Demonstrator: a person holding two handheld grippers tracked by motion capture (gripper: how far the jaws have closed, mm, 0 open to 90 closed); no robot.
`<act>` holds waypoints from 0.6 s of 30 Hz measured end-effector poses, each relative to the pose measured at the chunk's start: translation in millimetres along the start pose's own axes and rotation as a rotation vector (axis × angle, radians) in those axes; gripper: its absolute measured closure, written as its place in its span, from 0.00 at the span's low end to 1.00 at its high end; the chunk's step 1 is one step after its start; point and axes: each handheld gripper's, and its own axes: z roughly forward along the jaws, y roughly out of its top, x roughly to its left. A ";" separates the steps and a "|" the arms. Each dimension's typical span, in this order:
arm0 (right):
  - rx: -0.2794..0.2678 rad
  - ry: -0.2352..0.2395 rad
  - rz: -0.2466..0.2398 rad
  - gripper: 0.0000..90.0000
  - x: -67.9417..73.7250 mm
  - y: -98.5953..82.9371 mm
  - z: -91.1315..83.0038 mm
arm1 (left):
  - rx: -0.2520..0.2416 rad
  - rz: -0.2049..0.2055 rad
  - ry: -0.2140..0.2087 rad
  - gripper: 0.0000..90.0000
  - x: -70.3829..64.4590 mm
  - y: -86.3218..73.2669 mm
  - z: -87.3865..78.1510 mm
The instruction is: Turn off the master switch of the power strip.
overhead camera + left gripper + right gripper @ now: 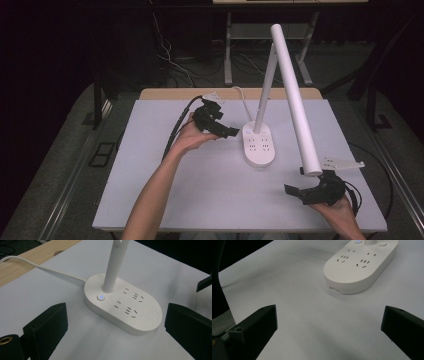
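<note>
A white desk lamp stands on the white table [200,190]; its oval base [258,145] [122,305] [359,265] carries power sockets and a small button lit blue [100,297]. A white stem [265,90] rises from the base, and the long tube-shaped lamp head [295,95] slopes down toward the front right. My left gripper [227,131] [115,327] is held just left of the base, jaws wide open and empty. Near the front right corner, under the tip of the lamp head, my right gripper [295,190] [329,327] is open and empty too.
The lamp's white cord [45,270] runs from the base over the table's wooden back edge [170,93]. Beyond the table are dark floor, loose cables [170,55] and the metal legs of another table [228,50].
</note>
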 end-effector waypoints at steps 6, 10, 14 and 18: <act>0.001 0.000 0.004 0.00 -0.3 -0.1 -1.0 | 0.006 -0.004 0.008 0.05 7.6 1.5 8.8; -0.003 -0.002 0.005 0.00 -0.4 -0.2 -1.2 | 0.000 -0.029 0.008 0.06 13.1 -0.6 13.2; -0.001 -0.001 0.003 0.00 -0.4 -0.2 -1.0 | -0.004 -0.038 0.014 0.07 18.5 -2.8 18.2; 0.002 0.000 0.002 0.00 -0.4 -0.1 -1.2 | -0.009 -0.053 0.009 0.08 21.1 -4.3 23.1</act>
